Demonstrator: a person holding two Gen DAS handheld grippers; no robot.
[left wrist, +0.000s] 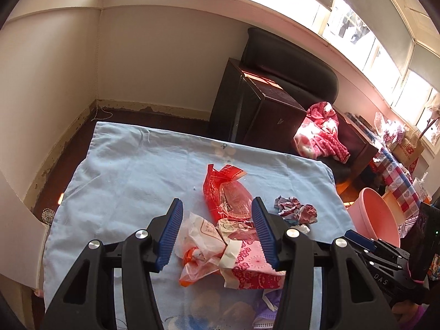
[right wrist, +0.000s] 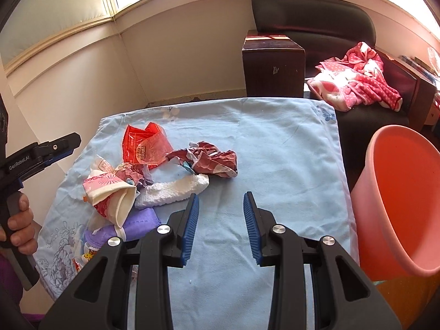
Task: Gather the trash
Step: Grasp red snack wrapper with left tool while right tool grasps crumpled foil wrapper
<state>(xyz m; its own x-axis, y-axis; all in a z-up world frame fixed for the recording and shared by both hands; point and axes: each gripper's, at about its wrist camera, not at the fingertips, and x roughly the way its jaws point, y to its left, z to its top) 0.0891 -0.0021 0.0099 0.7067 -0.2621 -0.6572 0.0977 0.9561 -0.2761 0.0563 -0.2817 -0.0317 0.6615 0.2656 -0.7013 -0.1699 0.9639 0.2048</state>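
Both tools over trash heaped on a cloth-covered counter, pink bin at its right edge.

Left tool (left wrist: 217, 229): jaws apart, poised above a crumpled clear-and-orange plastic bag (left wrist: 199, 243) and a pink floral paper wrapper (left wrist: 251, 266), pads not pressing either. Right tool (right wrist: 220, 225): jaws apart, nothing between them, over bare light blue cloth (right wrist: 275, 148) near the front edge. Torn red foil snack packet (right wrist: 145, 145) lies toward the far left corner; crumpled maroon printed paper (right wrist: 209, 161) mid-counter, touching a white crinkled tissue strip (right wrist: 173, 189); purple face mask (right wrist: 137, 224) near the front left edge. Round pink plastic bin (right wrist: 396, 192) stands just beside the counter's right edge. A hand (right wrist: 19, 225) grips the left tool's handle.
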